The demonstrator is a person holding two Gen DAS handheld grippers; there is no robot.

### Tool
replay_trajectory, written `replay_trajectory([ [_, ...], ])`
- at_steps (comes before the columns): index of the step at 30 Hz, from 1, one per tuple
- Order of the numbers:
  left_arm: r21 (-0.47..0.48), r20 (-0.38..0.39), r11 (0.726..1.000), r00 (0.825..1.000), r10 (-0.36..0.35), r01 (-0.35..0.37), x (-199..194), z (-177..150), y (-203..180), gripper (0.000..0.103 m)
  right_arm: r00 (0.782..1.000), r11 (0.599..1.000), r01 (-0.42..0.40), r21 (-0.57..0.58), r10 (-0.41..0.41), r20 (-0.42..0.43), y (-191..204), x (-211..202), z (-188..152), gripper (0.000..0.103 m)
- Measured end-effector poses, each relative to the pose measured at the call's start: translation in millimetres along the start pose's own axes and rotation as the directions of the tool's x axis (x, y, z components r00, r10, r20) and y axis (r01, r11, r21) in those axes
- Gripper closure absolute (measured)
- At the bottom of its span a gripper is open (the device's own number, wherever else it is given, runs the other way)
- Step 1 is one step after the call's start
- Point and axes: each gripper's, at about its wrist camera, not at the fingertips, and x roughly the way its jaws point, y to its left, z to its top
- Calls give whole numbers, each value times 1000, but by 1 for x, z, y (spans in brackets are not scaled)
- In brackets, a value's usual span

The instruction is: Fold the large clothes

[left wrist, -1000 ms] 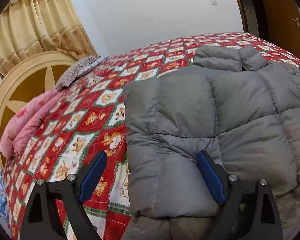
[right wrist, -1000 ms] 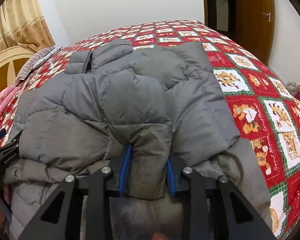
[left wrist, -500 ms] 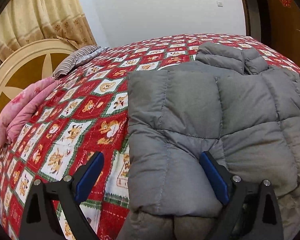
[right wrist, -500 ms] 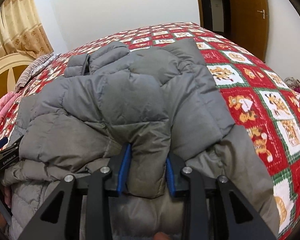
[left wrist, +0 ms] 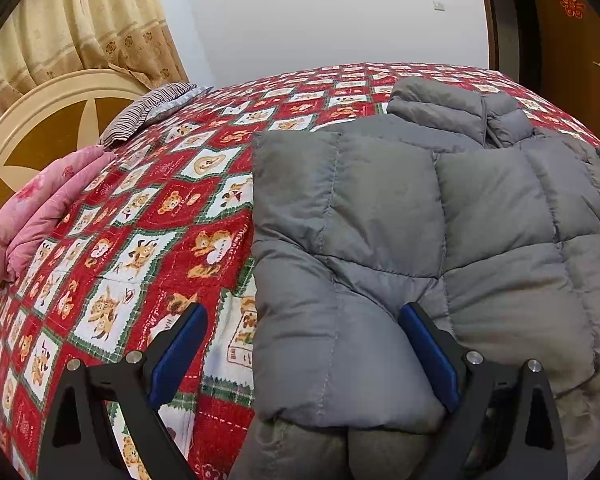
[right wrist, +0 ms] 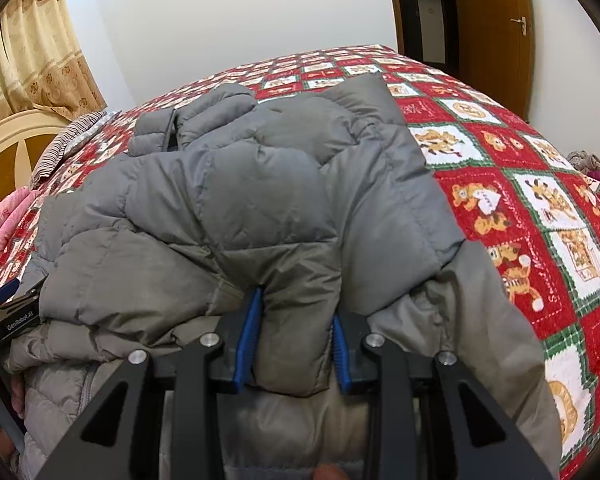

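Two pairs of jaws are at the near edge of the bed, both mine. My right gripper [right wrist: 296, 330] pinches a thick fold of the grey down jacket [right wrist: 260, 200] between its blue pads, the padding bulging up between them. My left gripper [left wrist: 304, 350] stands spread wide: its right pad rests against the jacket's quilted edge, its left pad hangs over bare bedspread [left wrist: 140, 240], so nothing is clamped there.

From the right wrist I see the jacket heaped and doubled over itself, with a lighter lining showing at the near side; at the far left edge of that view the left gripper's body and a bit of the hand holding it poke in. From the left wrist the same jacket [left wrist: 440, 220] looks flatter, its straight left edge lying on the spread.

Farther out, the jacket's collar [left wrist: 460, 108] lies toward the middle of the bed. Only the left view shows the pink quilt [left wrist: 40, 208] in full; a striped pillow [left wrist: 148, 108] lies behind it, by the round cream headboard [left wrist: 40, 120]. Beyond are beige curtains [left wrist: 80, 20], a white wall, and a brown wooden door [right wrist: 496, 28] on the right.
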Motion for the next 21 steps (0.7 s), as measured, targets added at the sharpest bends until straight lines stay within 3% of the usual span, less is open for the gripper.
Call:
replay_trajectory([
  [3, 19, 9, 1000, 1000, 11, -12, -8, 5, 3, 6, 1000, 1000, -4, -11, 4, -11, 0, 0, 1, 63],
  [5, 23, 16, 1000, 1000, 11, -11, -19, 12, 8, 6, 999, 999, -10, -48, 8, -33, 0, -5, 5, 46],
  [7, 10, 47, 1000, 999, -26, 25, -36, 24, 19, 6, 999, 998, -24, -59, 21, -44, -3, -14, 10, 15],
  [8, 8, 62, 999, 997, -39, 39, -43, 34, 23, 6, 999, 998, -28, -57, 25, -42, -5, -18, 12, 11],
  [15, 12, 54, 998, 997, -58, 57, -33, 115, 21, 6, 1000, 997, -26, -73, 25, -9, -1, -32, 65, 10],
  [21, -4, -34, 995, 994, -104, 104, 24, 180, -15, 6, 998, 998, -41, -54, 39, -43, 15, 16, 131, 10],
])
